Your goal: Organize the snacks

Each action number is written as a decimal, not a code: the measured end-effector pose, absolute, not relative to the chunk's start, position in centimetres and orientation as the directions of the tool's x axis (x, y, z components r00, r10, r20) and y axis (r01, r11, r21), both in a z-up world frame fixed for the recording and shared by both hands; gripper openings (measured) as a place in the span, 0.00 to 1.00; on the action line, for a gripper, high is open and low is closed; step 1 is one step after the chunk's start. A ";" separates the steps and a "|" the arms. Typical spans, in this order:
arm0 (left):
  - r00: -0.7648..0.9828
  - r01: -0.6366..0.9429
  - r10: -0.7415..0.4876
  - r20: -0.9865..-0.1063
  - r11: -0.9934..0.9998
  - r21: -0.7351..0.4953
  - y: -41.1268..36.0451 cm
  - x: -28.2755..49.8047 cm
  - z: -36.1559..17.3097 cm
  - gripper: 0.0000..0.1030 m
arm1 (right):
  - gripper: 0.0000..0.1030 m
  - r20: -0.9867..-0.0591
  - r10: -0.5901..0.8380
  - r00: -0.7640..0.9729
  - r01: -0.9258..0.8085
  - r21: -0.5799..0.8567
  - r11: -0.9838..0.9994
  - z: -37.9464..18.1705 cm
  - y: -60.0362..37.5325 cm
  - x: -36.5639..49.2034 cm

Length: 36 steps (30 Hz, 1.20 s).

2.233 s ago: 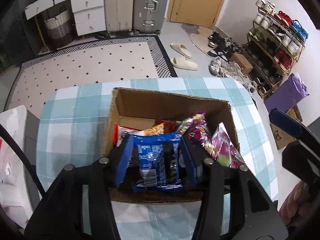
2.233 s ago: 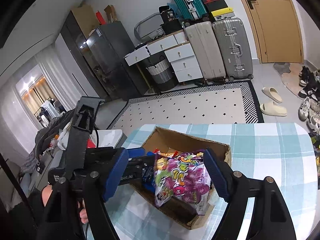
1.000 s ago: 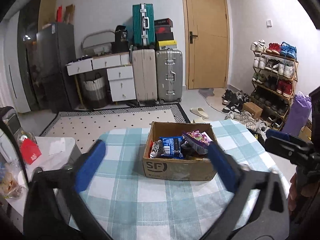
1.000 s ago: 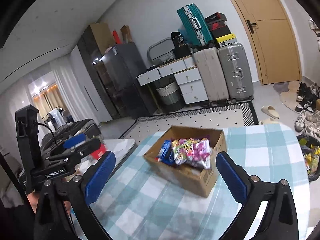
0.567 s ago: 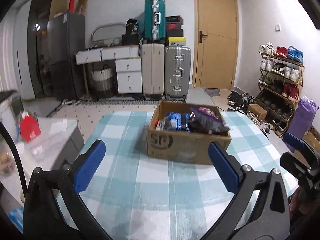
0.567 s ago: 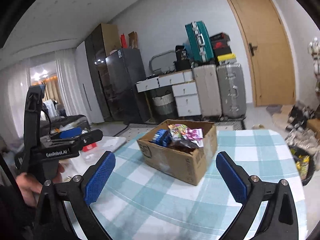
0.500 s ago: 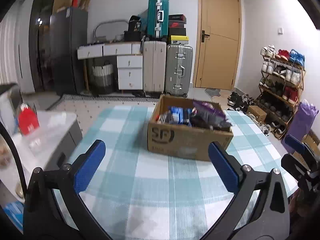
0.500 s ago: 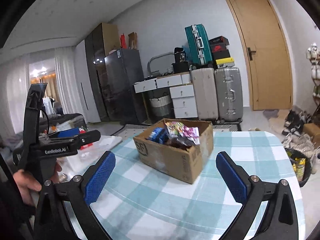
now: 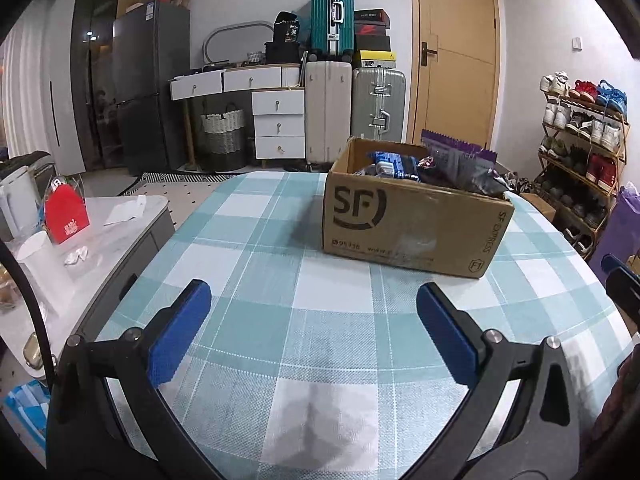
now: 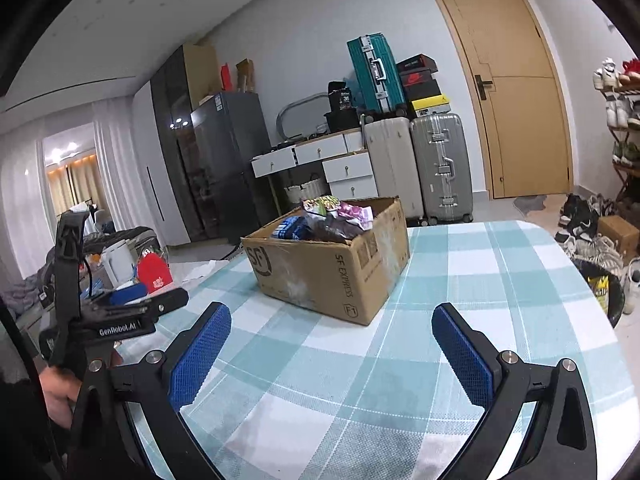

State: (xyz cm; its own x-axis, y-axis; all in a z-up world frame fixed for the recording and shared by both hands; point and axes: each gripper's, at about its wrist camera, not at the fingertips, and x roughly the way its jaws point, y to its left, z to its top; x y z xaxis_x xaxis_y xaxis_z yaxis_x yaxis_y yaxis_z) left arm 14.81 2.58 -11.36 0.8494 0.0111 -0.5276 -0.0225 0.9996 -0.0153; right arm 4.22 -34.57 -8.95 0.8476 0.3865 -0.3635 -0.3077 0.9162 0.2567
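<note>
L gripper [image 9: 312,332]: jaws wide apart, nothing held, low over checked surface [image 9: 256,240] | cardboard box [image 9: 412,228] mid-surface, snack packs [image 9: 460,164] inside, count unclear, prob. several | R gripper [image 10: 332,344]: jaws wide, nothing held, near box.

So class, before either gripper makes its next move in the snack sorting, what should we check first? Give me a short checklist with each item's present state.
1. Left gripper empty, jaws wide apart: ok.
2. Right gripper empty, jaws wide apart: ok.
3. Blue snack pack and purple snack bag inside the SF cardboard box: ok.
4. Box upright on the checked tablecloth, away from its edges: ok.
5. No loose snacks on the cloth in view: ok.
6. More snacks left outside the views: cannot tell.
</note>
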 end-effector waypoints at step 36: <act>0.846 -0.032 0.035 -0.531 0.999 0.014 2.0 15.5 -12.1 1.00 | 1.00 -0.369 0.373 0.851 -0.312 0.216 0.925 -9.0 -33.9 3.9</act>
State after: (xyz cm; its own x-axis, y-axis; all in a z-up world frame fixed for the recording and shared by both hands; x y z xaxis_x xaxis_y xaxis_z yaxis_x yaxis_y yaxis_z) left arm 15.54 1.96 -12.13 0.8464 0.0347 -0.5315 -0.0319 0.9994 0.0144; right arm 3.93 -33.94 -9.01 0.8513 0.3728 -0.3691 -0.3116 0.9254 0.2159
